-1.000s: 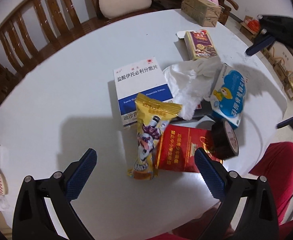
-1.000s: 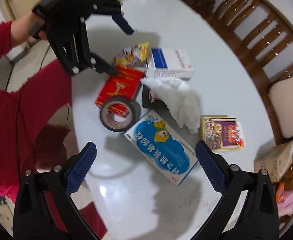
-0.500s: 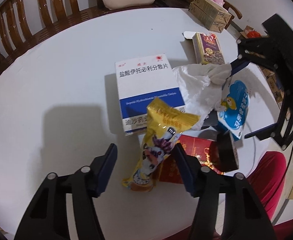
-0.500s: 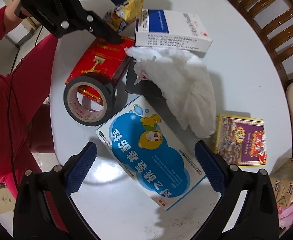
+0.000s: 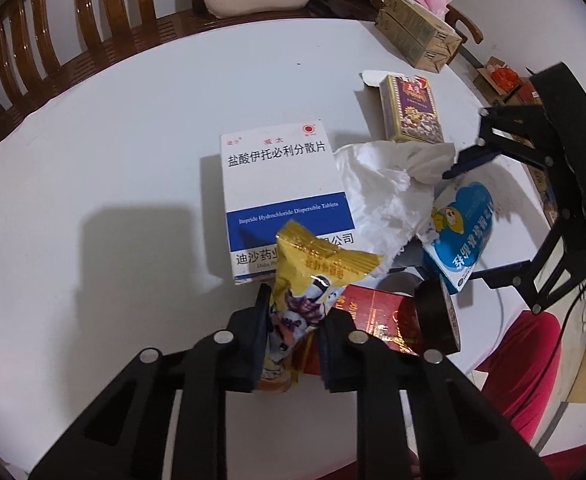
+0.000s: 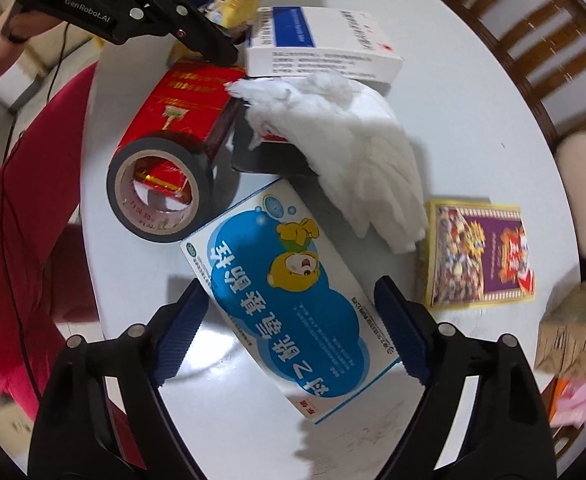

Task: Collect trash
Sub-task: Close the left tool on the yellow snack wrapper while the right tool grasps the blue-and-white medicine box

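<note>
Since a second ago, the left gripper (image 5: 291,330) has been brought forward and narrowed from wide open until its dark pads press both sides of the yellow snack wrapper (image 5: 313,280). The right gripper (image 6: 293,332) has been lowered over the blue cartoon box (image 6: 289,292), and its ribbed blue fingers (image 6: 401,332) are held apart on either side of the box, with a gap visible on each side and nothing gripped.

The wrapper is a crinkled, glossy foil pouch with a serrated top edge and a printed cartoon figure; its lower part is pinched between the pads, while its top leans over the near edge of the white and blue medicine box (image 5: 285,196). A soft, crumpled white tissue (image 6: 349,148) is draped over a dark flat object between the boxes. A shiny red carton (image 6: 185,104) lies just beside the wrapper, with a roll of dark tape (image 6: 161,192) propped on its end. A flat purple and yellow box (image 6: 481,256) lies further off on the smooth, round white table (image 5: 113,152), which is bordered by a wooden slatted chair (image 5: 53,36).
</note>
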### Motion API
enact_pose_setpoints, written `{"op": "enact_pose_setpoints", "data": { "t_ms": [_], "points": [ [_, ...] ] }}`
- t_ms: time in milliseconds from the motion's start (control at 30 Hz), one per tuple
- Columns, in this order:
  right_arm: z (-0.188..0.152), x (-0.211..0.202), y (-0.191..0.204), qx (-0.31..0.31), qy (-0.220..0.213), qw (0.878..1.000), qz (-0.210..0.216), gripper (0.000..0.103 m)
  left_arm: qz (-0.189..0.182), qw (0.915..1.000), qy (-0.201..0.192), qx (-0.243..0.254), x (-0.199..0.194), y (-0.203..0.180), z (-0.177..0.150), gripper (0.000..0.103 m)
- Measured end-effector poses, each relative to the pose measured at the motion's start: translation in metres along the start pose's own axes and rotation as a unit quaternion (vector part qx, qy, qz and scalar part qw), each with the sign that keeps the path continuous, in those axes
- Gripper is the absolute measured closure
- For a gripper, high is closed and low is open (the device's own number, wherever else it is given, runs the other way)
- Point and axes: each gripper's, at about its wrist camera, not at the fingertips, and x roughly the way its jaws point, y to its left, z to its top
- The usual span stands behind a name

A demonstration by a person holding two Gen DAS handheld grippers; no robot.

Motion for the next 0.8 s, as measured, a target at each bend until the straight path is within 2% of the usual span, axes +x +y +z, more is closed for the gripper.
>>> {"op": "enact_pose_setpoints", "data": {
  "t_ms": [167,233,367,533,600,800],
  "points": [
    [-0.009,-0.002,0.003,0.054,0.008,0.998,-0.043,0.029,0.006,0.9996,-0.014,-0.024,-0.001,0.007,-0.002,0.084],
    [-0.014,-0.006,-0.001,0.089,0.005,0.995,-0.045,0.034,0.015,0.9995,-0.016,-0.024,-0.002,0.01,-0.005,0.084],
    [-0.025,-0.01,0.0,0.145,-0.005,0.988,-0.056,0.036,0.016,0.9993,-0.018,-0.027,-0.005,0.012,-0.009,0.085],
    [-0.034,-0.013,0.006,0.22,-0.018,0.973,-0.07,0.037,0.027,0.999,-0.023,-0.027,-0.01,0.012,-0.014,0.086],
    [-0.037,-0.014,0.007,0.255,-0.018,0.962,-0.091,0.037,0.028,0.9989,-0.025,-0.026,-0.013,0.011,-0.017,0.086],
    [-0.047,-0.026,0.016,0.316,-0.056,0.945,-0.066,0.04,0.031,0.9988,-0.027,-0.027,-0.018,0.006,-0.023,0.086]
  ]
}}
